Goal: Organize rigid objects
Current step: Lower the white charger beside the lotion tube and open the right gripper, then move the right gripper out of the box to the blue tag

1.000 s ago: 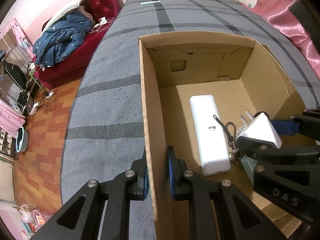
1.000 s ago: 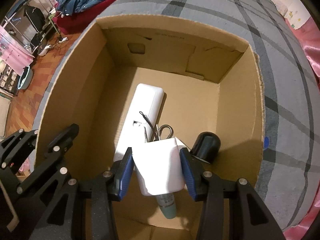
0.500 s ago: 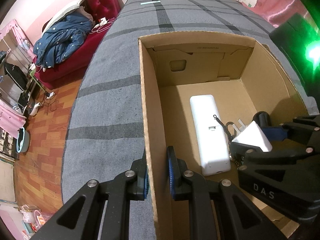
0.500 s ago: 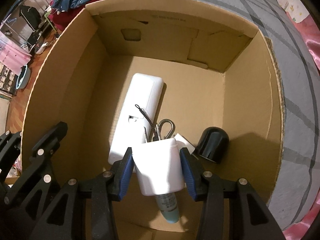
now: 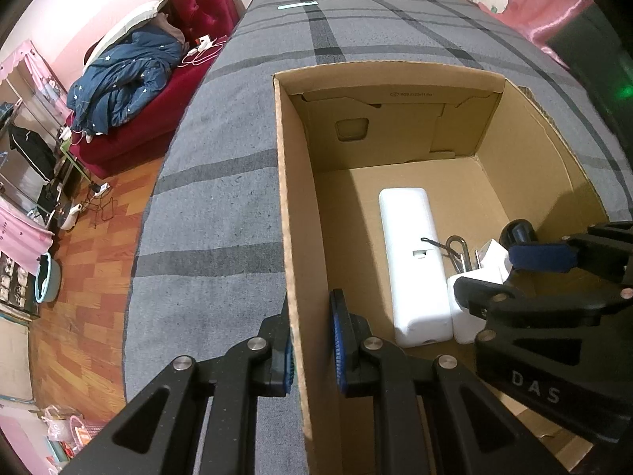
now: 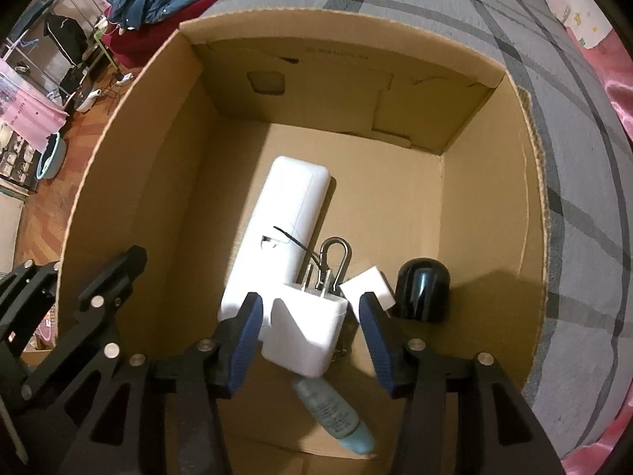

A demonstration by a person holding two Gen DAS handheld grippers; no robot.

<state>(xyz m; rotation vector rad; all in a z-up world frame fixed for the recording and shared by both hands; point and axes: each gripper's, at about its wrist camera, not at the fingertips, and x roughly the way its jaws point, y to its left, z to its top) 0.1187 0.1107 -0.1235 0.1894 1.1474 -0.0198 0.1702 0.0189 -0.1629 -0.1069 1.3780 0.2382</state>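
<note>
Far left, off the bed (image 5: 221,206): red sofa (image 5: 190,39) with a blue coat (image 5: 122,75), wood floor (image 5: 79,297). Left gripper (image 5: 310,340) clamped tight on the near-left wall of the box (image 5: 285,198), one finger outside, one inside; it steadies the box and has not shifted over the last second. Inside the box, left to right: long white case (image 6: 283,233) lying flat, a black cord and metal clip (image 6: 336,253) at its lower end, then the white charger (image 6: 304,328), a small white cube (image 6: 368,287), a black cap (image 6: 423,295) and, nearer the camera, a teal bottle (image 6: 336,415) on its side. Right gripper (image 6: 312,340): its jaws have just been opening; a second ago the pads pressed the charger's sides, now a gap shows on each side and the charger rests on the box floor, prongs pointing away, leaning partly over the bottle. Reads as a release: charger delivered, joining what is already stowed. Jaws at middling width, holding nothing. Likely next is lifting clear without nudging the charger.
</note>
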